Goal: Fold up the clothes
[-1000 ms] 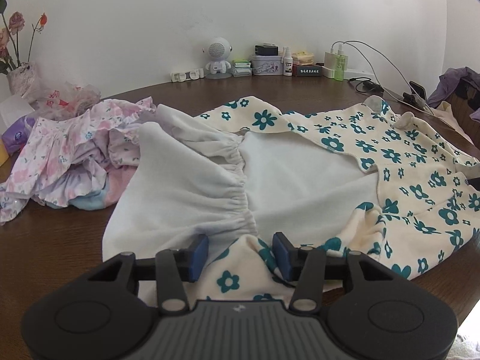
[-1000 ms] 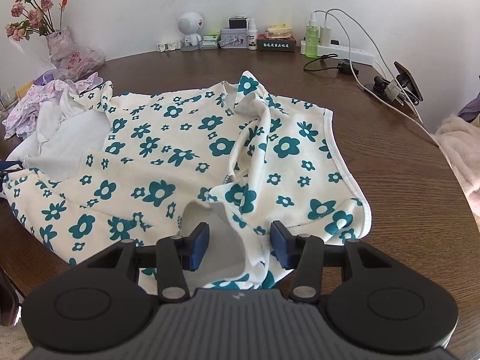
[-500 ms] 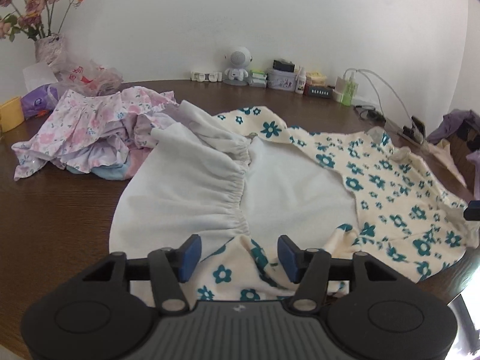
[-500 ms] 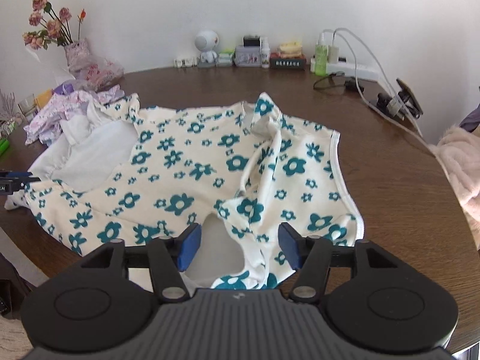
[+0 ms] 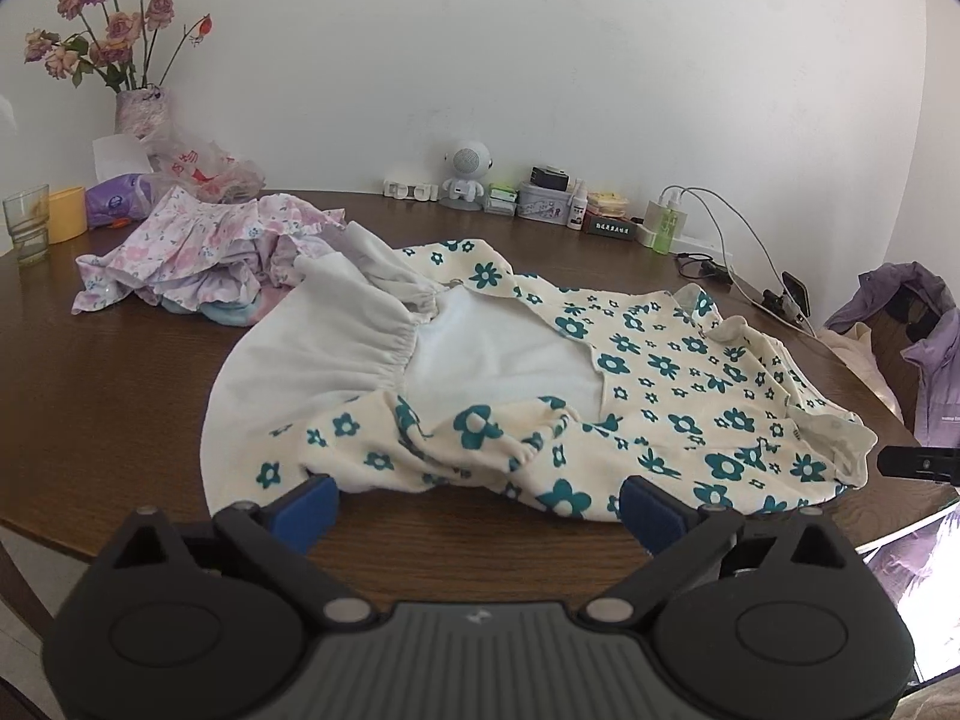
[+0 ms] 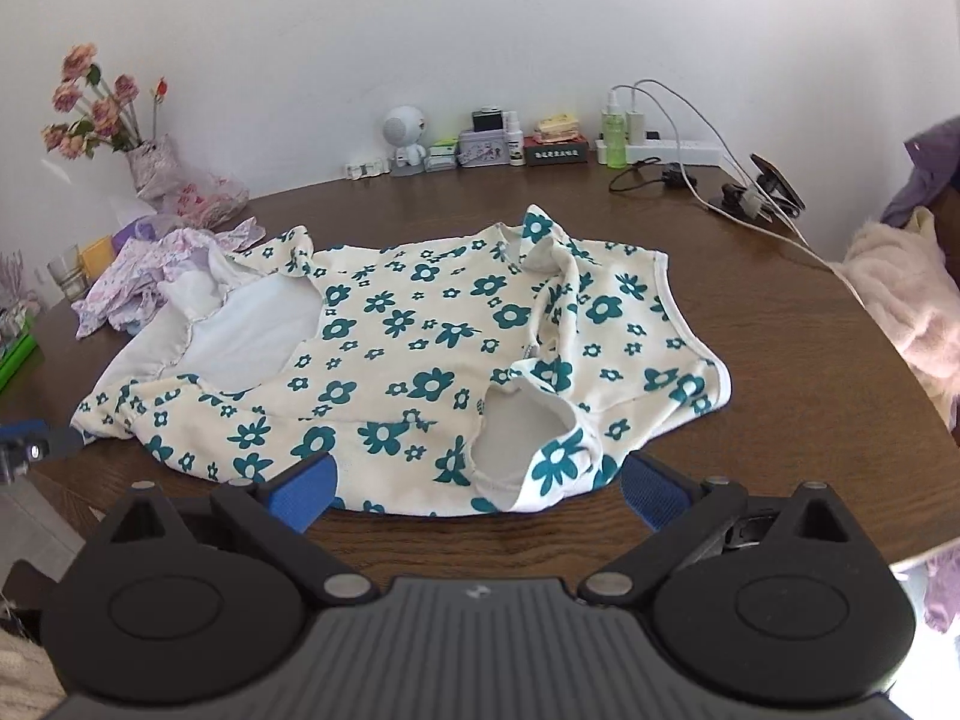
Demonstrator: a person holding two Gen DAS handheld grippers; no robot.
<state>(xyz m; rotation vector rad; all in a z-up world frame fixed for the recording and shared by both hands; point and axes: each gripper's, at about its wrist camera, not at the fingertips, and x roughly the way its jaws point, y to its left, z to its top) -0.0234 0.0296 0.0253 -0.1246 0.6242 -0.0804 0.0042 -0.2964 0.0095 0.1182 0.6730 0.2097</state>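
- One floral garment (image 5: 654,372), cream with teal flowers and a white lining turned out at its gathered waist, lies spread and rumpled on the round brown surface (image 5: 120,396), just ahead of both pairs of fingers.
- The left gripper (image 5: 480,507) has its two blue-padded fingers (image 5: 306,507) spread wide and still opening; only bare wood lies between them, the garment's near hem just beyond their tips.
- The right gripper (image 6: 480,492) is likewise wide and opening, its two fingers (image 6: 303,489) flanking the near hem and an open sleeve hole without pressing on cloth.
- One second heap of clothes (image 5: 204,258), pink and lilac floral, sits beyond the left fingers, touching the garment's white lining.
- Farther ahead, along the wall: one vase of roses (image 5: 141,111), one drinking glass (image 5: 27,222), one yellow cup (image 5: 66,213), one small white robot figure (image 5: 465,174), one green bottle (image 6: 613,132) and one power strip (image 6: 672,150).
- To the right of the right fingers lies one pale fluffy garment (image 6: 906,300).
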